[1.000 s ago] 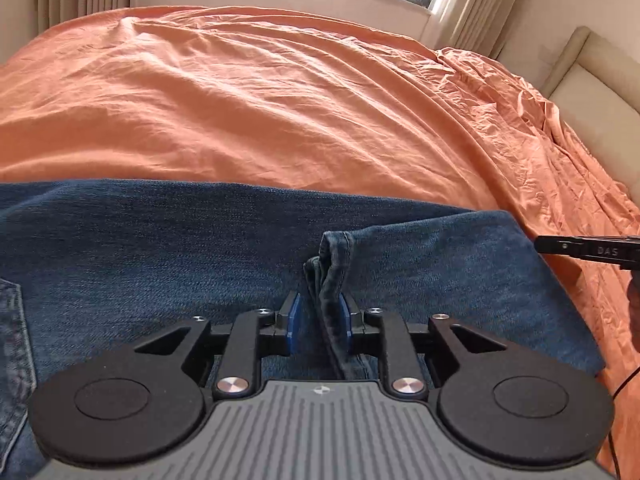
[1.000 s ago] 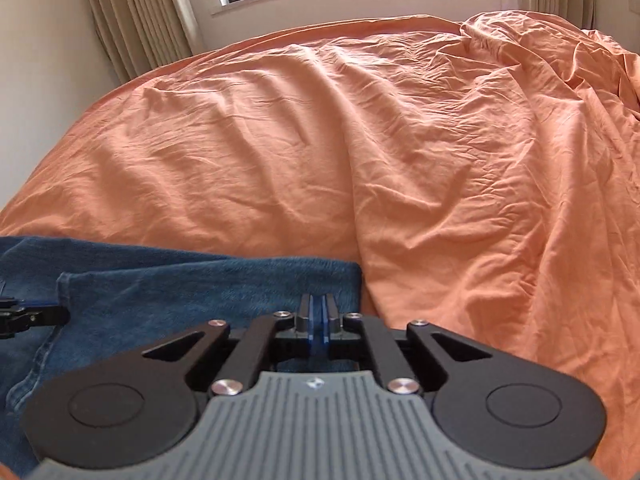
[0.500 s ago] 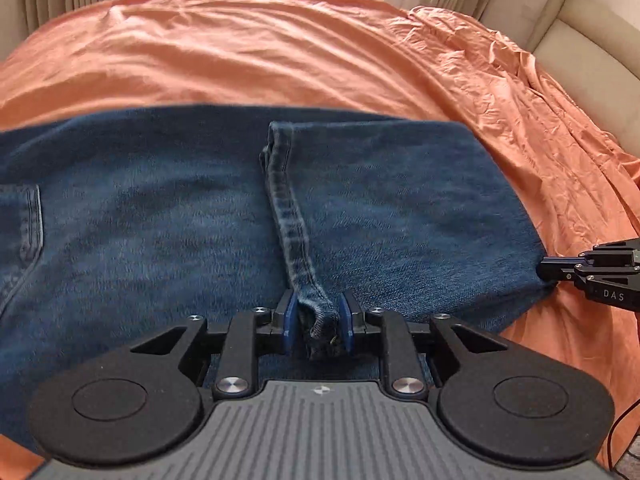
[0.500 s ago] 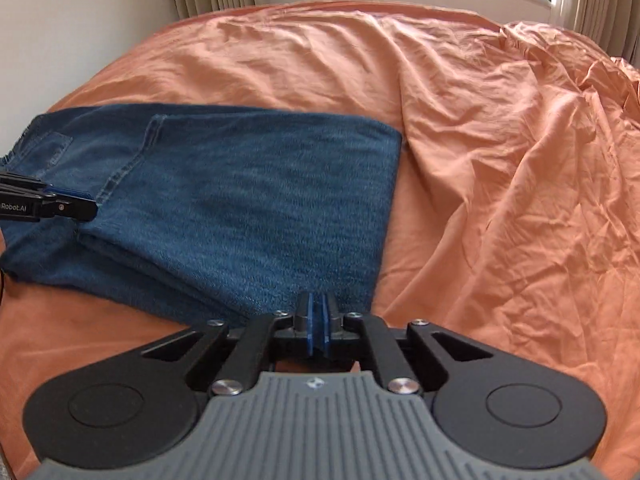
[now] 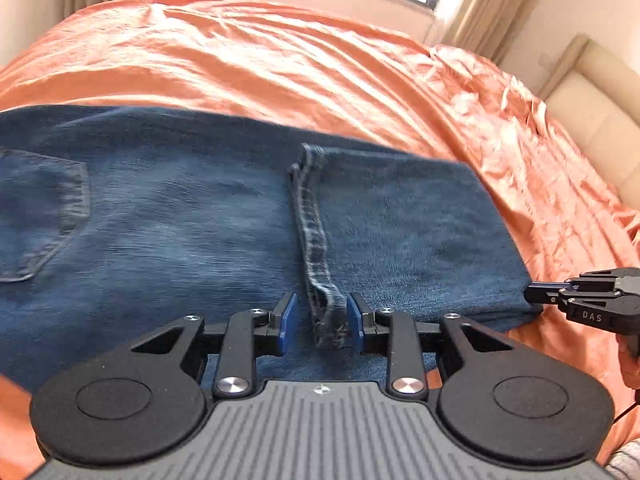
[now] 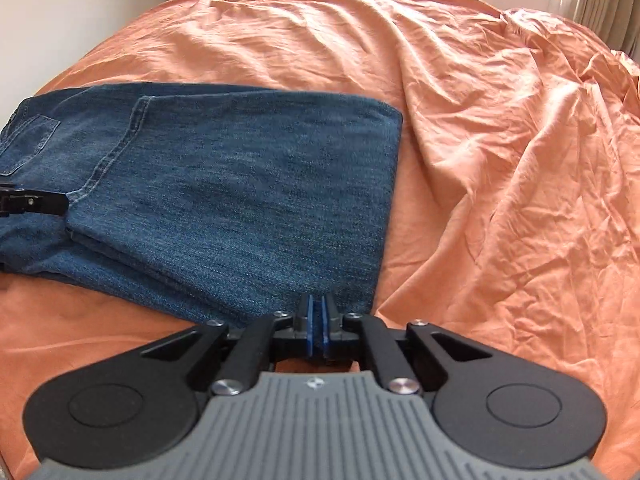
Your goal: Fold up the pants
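Observation:
Blue denim pants (image 5: pixel 180 220) lie folded flat on the orange bed, the leg end laid back over the seat part; they also show in the right wrist view (image 6: pixel 248 196). The leg hem (image 5: pixel 316 240) runs up the middle. My left gripper (image 5: pixel 322 322) is open, its blue pads apart on either side of the hem's near end. My right gripper (image 6: pixel 319 330) is shut at the near corner of the fold; whether it pinches denim I cannot tell. It also shows at the fold's right corner in the left wrist view (image 5: pixel 536 294). A back pocket (image 5: pixel 40 216) lies to the left.
The wrinkled orange bedsheet (image 6: pixel 500 140) covers the whole bed. A window and curtains (image 5: pixel 472 12) stand beyond it. A beige upholstered piece (image 5: pixel 592 120) stands at the right of the bed.
Both grippers carried the leg end over and laid it down on the pants. My left gripper, shut on the hem half a second ago, has now opened and released it.

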`<state>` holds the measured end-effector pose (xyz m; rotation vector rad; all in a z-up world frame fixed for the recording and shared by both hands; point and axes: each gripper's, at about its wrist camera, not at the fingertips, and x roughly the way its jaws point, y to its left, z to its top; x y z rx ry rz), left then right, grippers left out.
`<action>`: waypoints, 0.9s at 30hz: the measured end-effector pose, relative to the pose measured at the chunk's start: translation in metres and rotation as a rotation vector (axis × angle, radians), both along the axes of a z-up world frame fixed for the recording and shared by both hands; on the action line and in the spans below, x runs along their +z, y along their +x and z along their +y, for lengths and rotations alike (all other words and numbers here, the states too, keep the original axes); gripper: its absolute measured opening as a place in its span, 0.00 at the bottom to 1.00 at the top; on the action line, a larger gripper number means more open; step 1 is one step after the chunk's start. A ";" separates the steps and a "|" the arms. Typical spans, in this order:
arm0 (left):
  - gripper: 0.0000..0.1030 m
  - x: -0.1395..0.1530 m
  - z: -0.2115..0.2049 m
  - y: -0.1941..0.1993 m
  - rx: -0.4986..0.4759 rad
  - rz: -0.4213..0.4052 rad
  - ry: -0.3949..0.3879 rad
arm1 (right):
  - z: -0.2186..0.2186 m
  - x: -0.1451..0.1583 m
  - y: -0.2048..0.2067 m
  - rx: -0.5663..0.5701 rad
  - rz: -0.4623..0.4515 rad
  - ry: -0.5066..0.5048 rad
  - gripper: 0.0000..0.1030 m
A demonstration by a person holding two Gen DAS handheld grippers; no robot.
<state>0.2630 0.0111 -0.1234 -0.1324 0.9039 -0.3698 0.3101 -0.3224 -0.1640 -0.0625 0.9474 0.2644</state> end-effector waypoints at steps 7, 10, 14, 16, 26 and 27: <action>0.43 0.034 0.104 -0.017 0.252 -0.021 -0.164 | 0.040 0.038 -0.005 0.156 -0.060 0.002 0.16; 0.43 0.039 0.155 -0.021 0.395 -0.044 -0.193 | 0.066 0.045 -0.001 0.225 -0.075 -0.008 0.16; 0.43 0.034 0.227 -0.029 0.604 -0.062 -0.318 | 0.098 0.048 0.008 0.291 -0.086 -0.028 0.16; 0.47 0.026 0.255 -0.031 0.683 -0.055 -0.365 | 0.114 0.046 0.017 0.325 -0.081 -0.037 0.16; 0.61 -0.033 0.341 -0.010 0.889 -0.014 -0.575 | 0.187 0.032 0.071 0.461 -0.060 -0.136 0.21; 0.61 -0.038 0.343 -0.005 0.890 -0.010 -0.584 | 0.192 0.030 0.077 0.472 -0.056 -0.146 0.21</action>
